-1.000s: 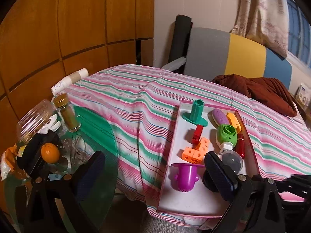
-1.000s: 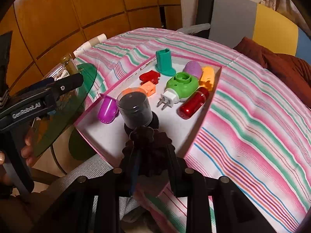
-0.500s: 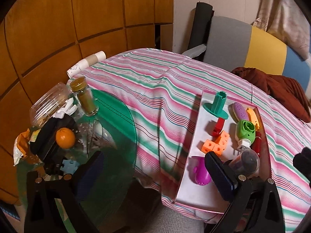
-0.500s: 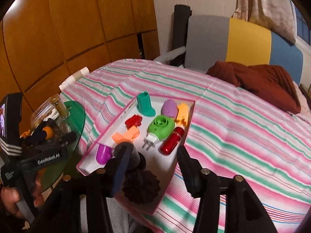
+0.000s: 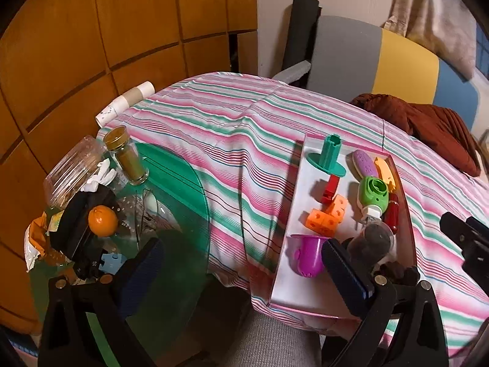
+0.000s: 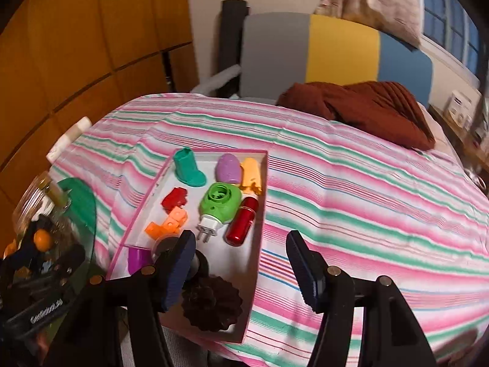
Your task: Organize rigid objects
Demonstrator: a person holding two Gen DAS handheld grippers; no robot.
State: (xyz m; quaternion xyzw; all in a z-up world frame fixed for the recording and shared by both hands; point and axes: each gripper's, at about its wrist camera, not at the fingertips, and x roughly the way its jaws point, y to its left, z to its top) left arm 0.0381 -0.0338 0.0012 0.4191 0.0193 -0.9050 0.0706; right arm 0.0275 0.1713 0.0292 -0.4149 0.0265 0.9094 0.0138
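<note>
A white tray with a pink rim [image 6: 263, 183] lies on the striped bed. It holds a teal boot-shaped piece [image 6: 188, 168], a green plug device [image 6: 218, 202], a red cylinder [image 6: 243, 220], orange cubes [image 6: 168, 224], a purple cup [image 6: 139, 258], a dark jar [image 6: 166, 243] and a brown fluted mould [image 6: 211, 302] at its near end. My right gripper [image 6: 240, 253] hovers above that end, its jaws opening with nothing between them. The left gripper [image 5: 244, 269] stands open and empty beside the tray [image 5: 293, 189], its right finger near the dark jar [image 5: 371, 241].
A green glass side table [image 5: 183, 183] at the left carries a spice jar [image 5: 126, 156], an orange fruit [image 5: 103, 221] and a plastic jar [image 5: 71, 172]. A brown cloth [image 6: 366, 110] lies at the bed's far end. Wooden panels line the left wall.
A second ago my right gripper was shut on the brown mould over the tray. It has let go and risen; the mould now lies in the tray. The left gripper has barely shifted.
</note>
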